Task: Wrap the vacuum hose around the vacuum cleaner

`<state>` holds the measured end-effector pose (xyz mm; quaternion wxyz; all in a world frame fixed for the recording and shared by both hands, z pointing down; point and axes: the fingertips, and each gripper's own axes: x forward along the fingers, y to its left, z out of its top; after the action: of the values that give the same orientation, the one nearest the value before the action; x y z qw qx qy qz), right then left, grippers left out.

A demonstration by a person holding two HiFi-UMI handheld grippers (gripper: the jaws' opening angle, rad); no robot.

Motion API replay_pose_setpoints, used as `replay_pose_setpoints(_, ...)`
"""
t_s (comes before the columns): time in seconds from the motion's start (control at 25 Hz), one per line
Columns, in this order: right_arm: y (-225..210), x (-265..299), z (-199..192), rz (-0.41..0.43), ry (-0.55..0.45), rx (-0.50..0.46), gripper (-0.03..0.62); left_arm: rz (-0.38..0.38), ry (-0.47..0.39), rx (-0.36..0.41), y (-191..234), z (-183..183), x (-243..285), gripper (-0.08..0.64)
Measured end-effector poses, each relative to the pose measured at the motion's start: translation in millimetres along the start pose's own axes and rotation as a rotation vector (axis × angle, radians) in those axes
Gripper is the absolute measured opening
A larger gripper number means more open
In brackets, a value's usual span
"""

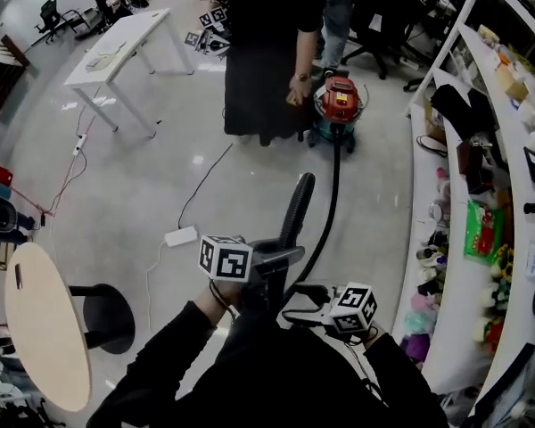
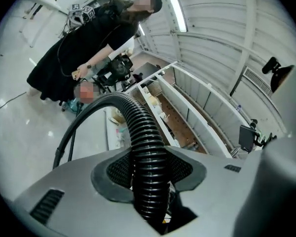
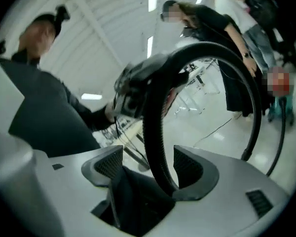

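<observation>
Hose-gathering step: left hand-held gripper [image 2: 149, 168] pinches the hose [image 2: 142, 127]; right hand-held gripper [image 3: 149, 168] stands spread around it. Next, probably loop it toward the vacuum [image 1: 339, 99].

Black long sleeves [image 1: 160, 368] fill the head view's lower centre. The left gripper [image 1: 281, 255] and right gripper [image 1: 310, 294] are pale grey, with dark mesh pads [image 2: 119, 171] and white cubes [image 1: 225, 259] bearing black square markers.

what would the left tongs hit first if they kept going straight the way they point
The left tongs grip the hose, which bends across their line first; beyond it, likely the white shelves, depth unclear.
</observation>
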<state>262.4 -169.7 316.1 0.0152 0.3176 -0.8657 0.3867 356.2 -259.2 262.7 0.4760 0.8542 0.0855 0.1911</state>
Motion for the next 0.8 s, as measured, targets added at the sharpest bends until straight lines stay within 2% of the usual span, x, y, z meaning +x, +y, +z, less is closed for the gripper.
replay_pose_setpoints(0.08, -9, 24, 5, -0.075, 0.121, -0.15, 0.31, -0.027, 0.032, -0.042, 6, 25, 11, 0.184)
replay_pose_setpoints(0.16, -30, 42, 20, -0.152, 0.167, -0.228, 0.308, -0.044, 0.059, -0.093, 16, 48, 22, 0.185)
replay_pose_setpoints(0.2, -43, 46, 29, -0.2, 0.173, -0.242, 0.305, -0.048, 0.066, -0.117, 24, 58, 26, 0.186)
replay_pose_setpoints(0.28, -66, 48, 47, -0.273, 0.173, -0.245, 0.212, -0.07, 0.068, -0.177, 38, 79, 29, 0.187)
replay_pose_setpoints(0.36, -78, 50, 65, -0.292, 0.152, -0.235, 0.212, -0.115, 0.07, -0.225, 46, 99, 31, 0.187)
replay_pose_setpoints(0.44, -81, 52, 84, -0.264, 0.09, -0.196, 0.206, -0.176, 0.085, -0.223, 47, 116, 32, 0.187)
replay_pose_setpoints(0.48, -81, 52, 94, -0.239, 0.043, -0.163, 0.2, -0.201, 0.107, -0.191, 48, 121, 32, 0.194)
replay_pose_setpoints(0.56, -83, 51, 114, -0.191, -0.066, -0.078, 0.195, -0.226, 0.188, -0.083, 54, 126, 30, 0.27)
replay_pose_setpoints(0.6, -86, 48, 124, -0.171, -0.124, -0.03, 0.195, -0.232, 0.234, -0.039, 59, 128, 27, 0.298)
replay_pose_setpoints(0.68, -96, 40, 143, -0.134, -0.231, 0.066, 0.193, -0.232, 0.293, -0.006, 73, 133, 17, 0.314)
replay_pose_setpoints(0.8, -118, 22, 166, -0.087, -0.361, 0.216, 0.195, -0.212, 0.29, 0.015, 95, 138, -9, 0.314)
